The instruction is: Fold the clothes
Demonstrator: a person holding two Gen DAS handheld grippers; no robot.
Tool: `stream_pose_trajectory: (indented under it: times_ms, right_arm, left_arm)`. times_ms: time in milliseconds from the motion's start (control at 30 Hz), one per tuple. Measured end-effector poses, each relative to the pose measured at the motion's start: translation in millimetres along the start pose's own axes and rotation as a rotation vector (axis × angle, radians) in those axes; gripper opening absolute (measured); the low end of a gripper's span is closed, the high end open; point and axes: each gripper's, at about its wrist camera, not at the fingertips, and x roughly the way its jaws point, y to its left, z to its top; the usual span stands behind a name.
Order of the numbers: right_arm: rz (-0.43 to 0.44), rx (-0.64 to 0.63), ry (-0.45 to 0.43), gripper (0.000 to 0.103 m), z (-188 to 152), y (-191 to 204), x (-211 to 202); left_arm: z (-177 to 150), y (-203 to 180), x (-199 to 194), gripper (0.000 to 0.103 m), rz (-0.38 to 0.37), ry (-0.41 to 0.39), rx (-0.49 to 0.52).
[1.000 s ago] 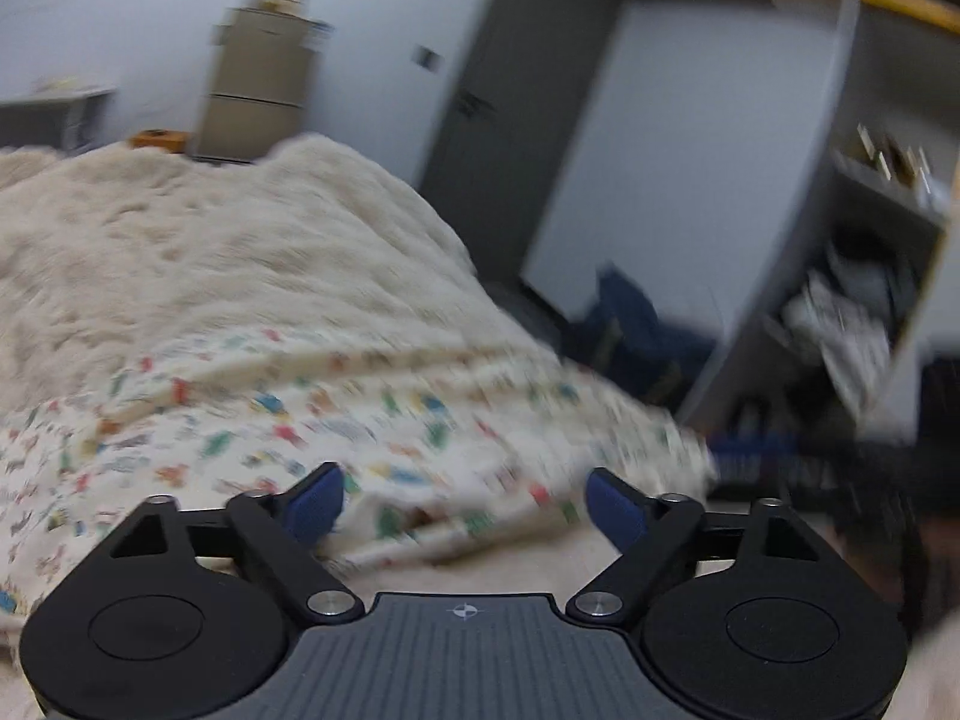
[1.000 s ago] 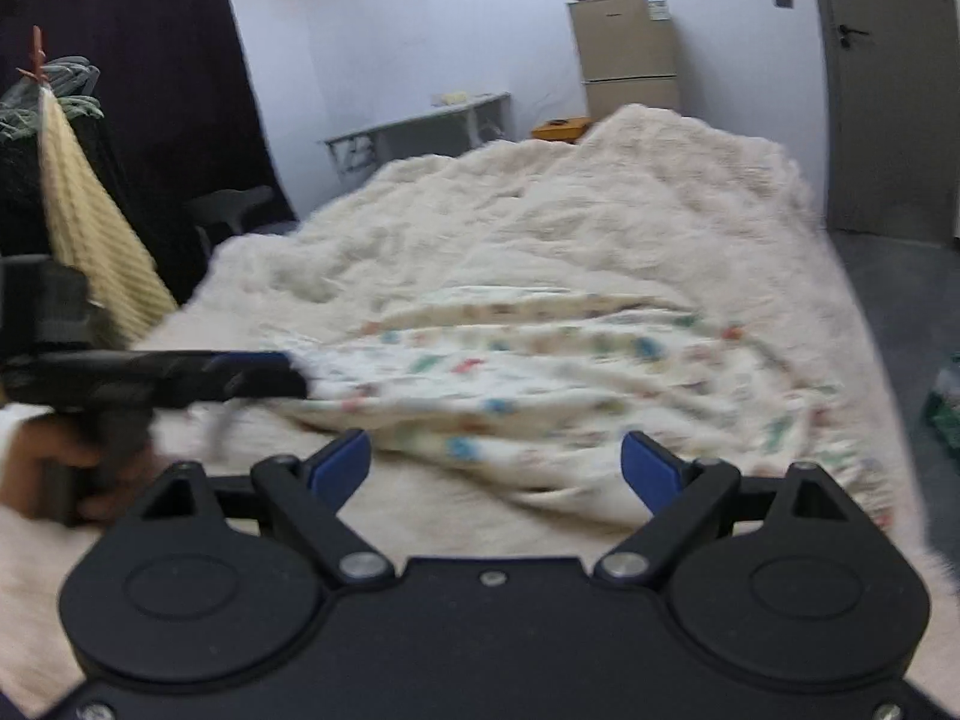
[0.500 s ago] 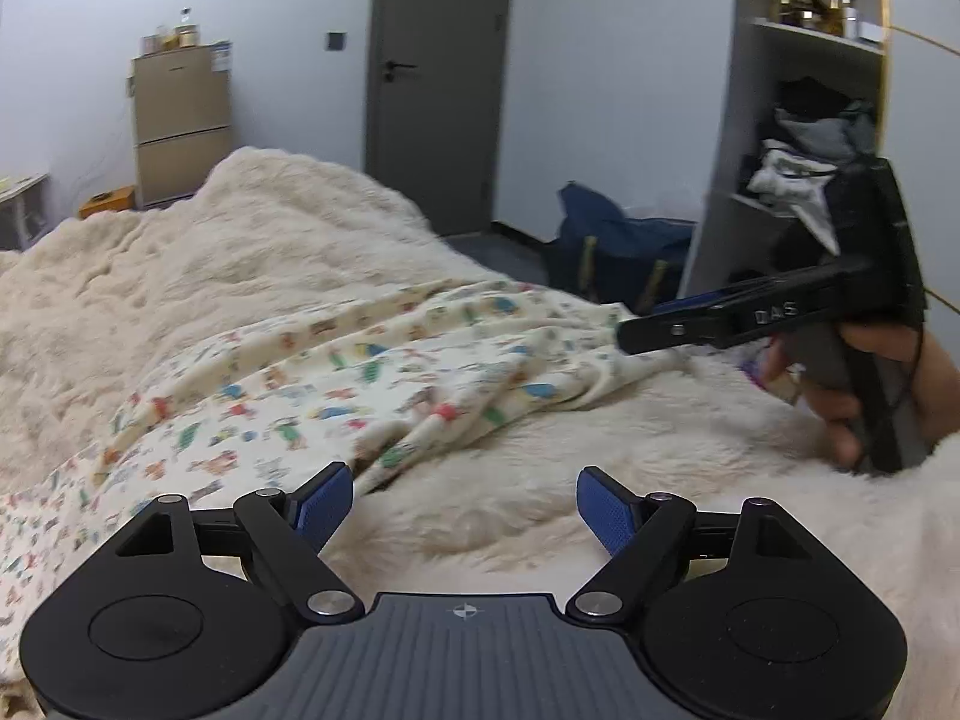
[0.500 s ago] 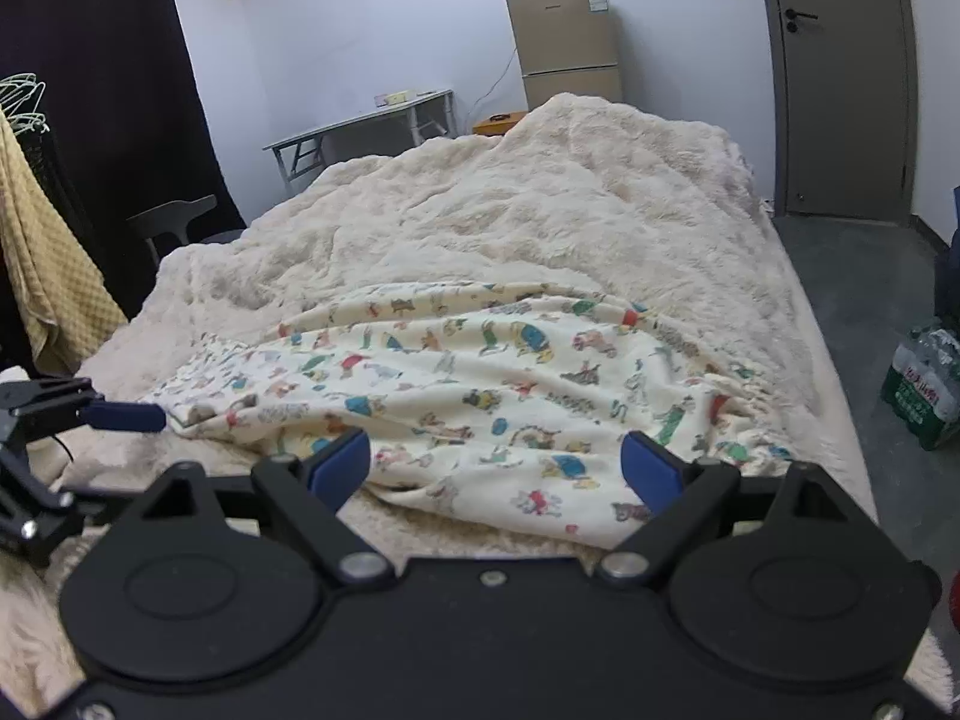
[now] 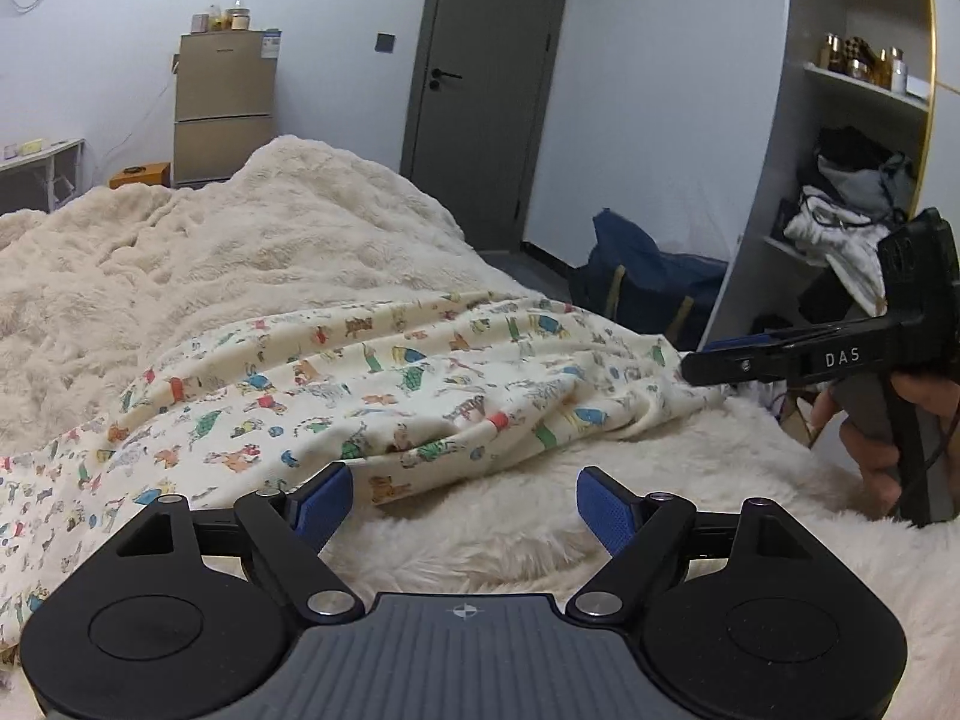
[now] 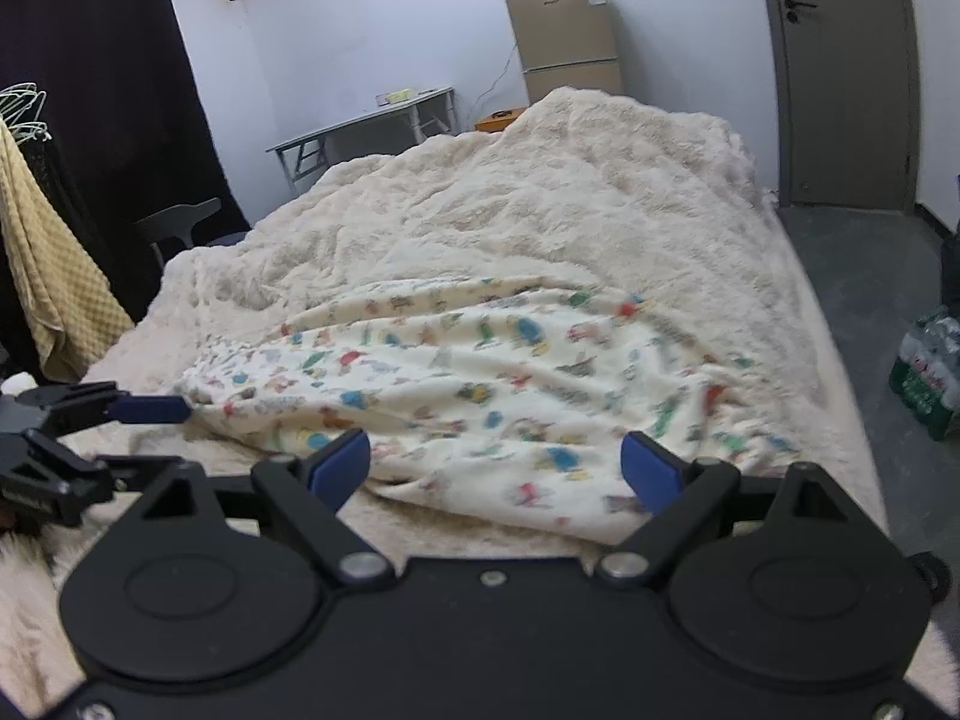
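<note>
Left wrist, garment (image 5: 372, 396) beyond open claw (image 5: 462, 501)

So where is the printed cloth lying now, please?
The printed cloth lies crumpled on the fluffy cream blanket of the bed, just ahead of both open grippers. In the left wrist view it spreads from lower left toward the right gripper.

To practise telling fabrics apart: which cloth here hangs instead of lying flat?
The yellow waffle towel, hanging beside the dark curtain; the printed garment and fluffy blanket are lying down.
</note>
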Motion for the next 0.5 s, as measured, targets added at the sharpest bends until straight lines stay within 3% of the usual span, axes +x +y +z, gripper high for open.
stream_pose_trajectory:
  times_ms: [200,400,433,467,500]
  right_arm:
    - [-0.105,0.048,0.001,0.090,-0.9,-36.6,-3.8]
    - [-0.133,0.093,0.006,0.090,-4.3,-57.8,-0.2]
    - [-0.132,0.100,0.010,0.090,-5.5,-60.0,1.7]
    - [-0.128,0.108,0.016,0.090,-6.9,-61.7,4.1]
    - [-0.122,0.114,0.023,0.090,-8.0,-62.8,6.4]
  left_arm:
    - [1.8,0.1,-1.4,0.078,0.012,-0.015,0.002]
    - [2.6,4.5,-1.2,0.078,0.023,-0.035,-0.015]
    - [2.4,6.2,-0.4,0.074,0.019,-0.031,-0.021]
    - [1.6,8.6,1.6,0.058,-0.002,-0.018,-0.032]
    - [0.2,11.7,5.3,0.050,-0.032,0.008,-0.046]
